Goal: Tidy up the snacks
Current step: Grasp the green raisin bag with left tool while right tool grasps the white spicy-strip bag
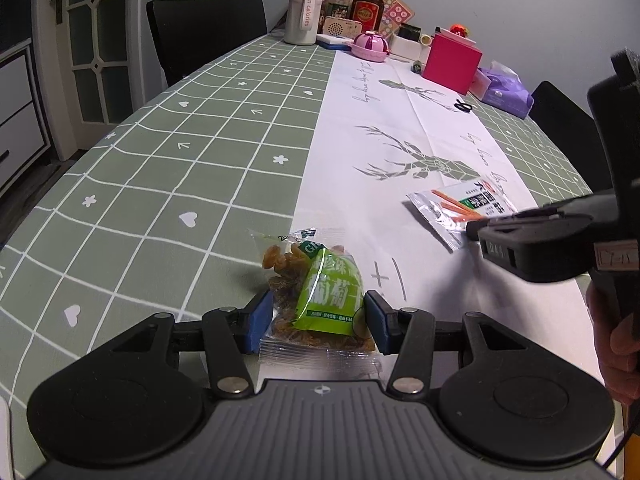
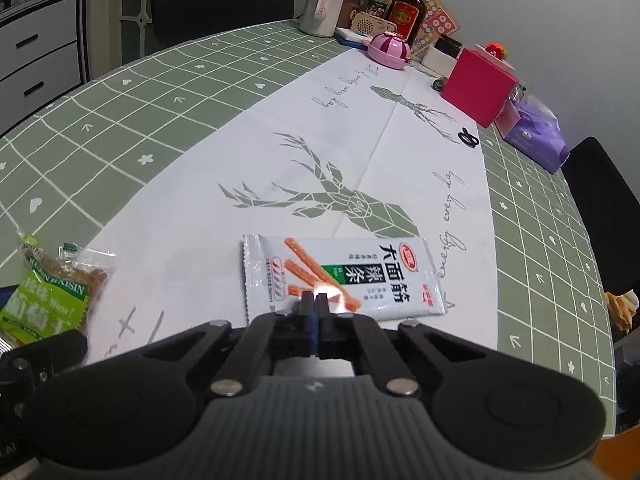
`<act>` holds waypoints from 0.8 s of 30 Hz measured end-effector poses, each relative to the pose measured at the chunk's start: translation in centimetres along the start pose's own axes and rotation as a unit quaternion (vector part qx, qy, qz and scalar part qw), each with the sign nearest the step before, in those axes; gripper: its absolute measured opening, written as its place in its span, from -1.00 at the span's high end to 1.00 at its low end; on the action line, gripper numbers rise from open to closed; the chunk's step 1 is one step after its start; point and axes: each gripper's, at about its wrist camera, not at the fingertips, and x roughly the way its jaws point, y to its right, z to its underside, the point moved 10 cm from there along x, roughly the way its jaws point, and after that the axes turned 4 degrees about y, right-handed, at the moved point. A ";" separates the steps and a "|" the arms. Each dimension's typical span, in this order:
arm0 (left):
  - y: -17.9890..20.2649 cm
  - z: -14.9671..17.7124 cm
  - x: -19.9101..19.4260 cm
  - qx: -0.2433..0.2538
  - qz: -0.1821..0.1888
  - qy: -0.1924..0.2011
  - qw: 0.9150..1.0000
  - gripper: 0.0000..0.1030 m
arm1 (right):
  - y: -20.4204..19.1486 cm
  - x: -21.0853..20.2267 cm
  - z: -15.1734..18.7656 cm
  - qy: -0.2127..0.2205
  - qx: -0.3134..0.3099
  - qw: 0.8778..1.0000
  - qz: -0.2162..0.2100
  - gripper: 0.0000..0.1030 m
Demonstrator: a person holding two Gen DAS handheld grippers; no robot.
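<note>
A green raisin packet (image 1: 320,292) lies on the table between the blue pads of my left gripper (image 1: 319,312). The pads stand at its two sides, touching or nearly so. The packet also shows at the left edge of the right wrist view (image 2: 52,296). A white spicy-strip packet (image 2: 344,276) lies flat on the white runner, also seen in the left wrist view (image 1: 460,208). My right gripper (image 2: 315,302) is shut, its tips just above or on the near edge of that packet, with nothing between them.
A pink box (image 2: 480,84), a purple tissue pack (image 2: 536,136), a pink pot (image 2: 390,50), bottles (image 2: 406,8) and a white flask (image 2: 326,0) crowd the far end. Black chairs stand at the far side (image 1: 208,32) and right (image 2: 600,200).
</note>
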 end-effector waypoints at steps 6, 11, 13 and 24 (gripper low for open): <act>1.0 1.6 -1.6 0.008 0.011 -0.015 1.000 -0.10 | -1.0 -2.9 3.1 -0.021 -0.008 1.000 -0.022 1.00; 1.0 2.1 -2.2 -0.003 0.018 -0.025 1.000 -0.09 | 0.2 -4.8 3.2 -0.020 0.017 0.999 -0.031 1.00; 0.9 2.0 -2.2 -0.009 0.020 -0.028 0.999 -0.08 | 1.4 -5.0 2.8 -0.019 0.031 0.999 -0.024 0.99; 0.6 0.3 -0.2 -0.008 0.014 -0.017 1.000 -0.08 | 4.1 -1.3 -0.1 -0.012 0.142 0.990 -0.020 -0.13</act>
